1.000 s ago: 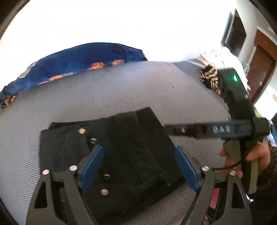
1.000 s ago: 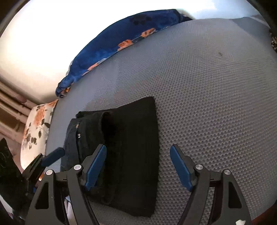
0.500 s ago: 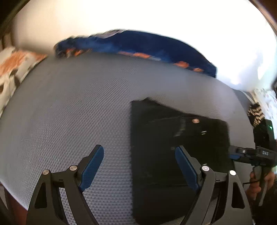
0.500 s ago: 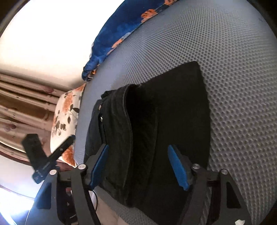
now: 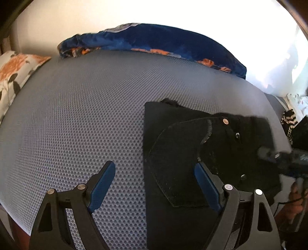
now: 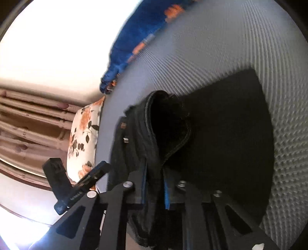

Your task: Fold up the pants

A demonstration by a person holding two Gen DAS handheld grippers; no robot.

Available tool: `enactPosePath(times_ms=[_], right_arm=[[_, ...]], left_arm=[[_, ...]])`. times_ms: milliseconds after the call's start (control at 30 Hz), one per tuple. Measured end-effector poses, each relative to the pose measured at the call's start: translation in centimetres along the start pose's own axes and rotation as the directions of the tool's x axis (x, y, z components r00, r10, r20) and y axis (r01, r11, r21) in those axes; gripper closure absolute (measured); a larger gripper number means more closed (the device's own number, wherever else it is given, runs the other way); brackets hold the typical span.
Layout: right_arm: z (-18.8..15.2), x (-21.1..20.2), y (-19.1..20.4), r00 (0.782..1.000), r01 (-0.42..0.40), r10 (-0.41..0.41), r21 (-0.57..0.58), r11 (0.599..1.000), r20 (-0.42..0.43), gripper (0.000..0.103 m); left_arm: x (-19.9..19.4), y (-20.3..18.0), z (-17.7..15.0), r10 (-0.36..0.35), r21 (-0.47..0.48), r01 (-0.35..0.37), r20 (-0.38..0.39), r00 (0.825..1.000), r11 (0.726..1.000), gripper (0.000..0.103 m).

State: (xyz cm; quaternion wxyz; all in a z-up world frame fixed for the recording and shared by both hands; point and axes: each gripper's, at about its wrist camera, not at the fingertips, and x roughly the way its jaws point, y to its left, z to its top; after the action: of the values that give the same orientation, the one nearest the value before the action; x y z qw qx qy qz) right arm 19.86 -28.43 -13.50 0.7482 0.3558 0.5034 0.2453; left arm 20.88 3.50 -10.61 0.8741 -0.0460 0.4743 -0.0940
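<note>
Fingers of the right gripper (image 6: 155,184) have just closed and pinch a raised fold of the black pants (image 6: 221,134); left gripper (image 5: 156,184) jaws stand wide apart, holding nothing, over the pants' left edge. Pants lie folded on the grey mesh mattress (image 5: 77,115), near its front edge, with bare mattress to their left. Lettering on the left gripper's body is too blurred to read.

We see daylight blowing the far wall (image 5: 173,13) out to white, fisheye bending every edge, motion blur smearing the right view's mat (image 6: 221,38).
</note>
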Motion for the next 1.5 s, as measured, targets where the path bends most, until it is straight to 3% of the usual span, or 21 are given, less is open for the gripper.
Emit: enactPosePath(times_ms=[100, 233, 433, 500, 667, 967, 1133, 1167, 1200, 1367, 1500], right_arm=[[0.8, -2.8, 2.4, 0.996, -0.007, 0.010, -0.027, 1.000, 0.089, 0.091], [2.0, -6.0, 2.0, 0.984, 0.046, -0.042, -0.022, 0.999, 0.171, 0.091], [0.8, -4.9, -3.8, 0.974, 0.185, -0.195, 0.098, 0.978, 0.115, 0.092], [0.4, -4.8, -4.7, 0.976, 0.167, -0.181, 0.113, 0.979, 0.124, 0.090], [0.0, -6.2, -3.6, 0.962, 0.242, -0.249, 0.071, 0.968, 0.110, 0.070], [-3.6, -9.1, -0.6, 0.940, 0.316, -0.306, -0.047, 0.948, 0.149, 0.070], [-4.8, -7.7, -0.9, 0.921, 0.378, -0.370, -0.049, 0.924, 0.123, 0.078], [-5.0, -7.7, -0.7, 0.915, 0.391, -0.381, -0.054, 0.919, 0.134, 0.087], [-5.1, -7.9, -0.4, 0.908, 0.405, -0.394, -0.058, 0.912, 0.146, 0.089], [-6.0, -9.6, 0.4, 0.912, 0.384, -0.372, -0.039, 0.923, 0.175, 0.092], [-6.7, -8.9, -0.3, 0.897, 0.424, -0.414, -0.037, 0.905, 0.158, 0.093]], left_arm=[[-0.1, -1.2, 0.6, -0.016, 0.024, 0.016, 0.011, 1.000, 1.000, 0.018], [0.4, -2.8, 1.1, -0.026, 0.062, 0.026, 0.009, 1.000, 0.998, 0.018], [2.1, -4.9, 1.2, -0.009, 0.129, 0.012, -0.023, 1.000, 0.992, 0.018], [2.7, -5.1, 0.9, -0.006, 0.147, 0.013, -0.046, 0.999, 0.989, 0.018], [3.6, -5.4, -0.1, 0.011, 0.177, 0.002, -0.069, 0.998, 0.984, 0.018], [2.7, -5.9, -1.3, 0.012, 0.197, 0.000, -0.061, 0.998, 0.980, 0.018], [2.1, -6.3, -2.2, 0.019, 0.217, -0.007, -0.056, 0.998, 0.976, 0.018], [2.0, -6.3, -2.3, 0.018, 0.222, -0.005, -0.055, 0.998, 0.975, 0.018], [1.9, -6.4, -2.6, 0.014, 0.228, -0.002, -0.055, 0.998, 0.974, 0.018], [1.5, -6.4, -3.4, 0.006, 0.258, 0.011, -0.065, 0.998, 0.966, 0.018], [2.1, -6.2, -3.9, 0.013, 0.262, 0.010, -0.087, 0.996, 0.965, 0.018]])
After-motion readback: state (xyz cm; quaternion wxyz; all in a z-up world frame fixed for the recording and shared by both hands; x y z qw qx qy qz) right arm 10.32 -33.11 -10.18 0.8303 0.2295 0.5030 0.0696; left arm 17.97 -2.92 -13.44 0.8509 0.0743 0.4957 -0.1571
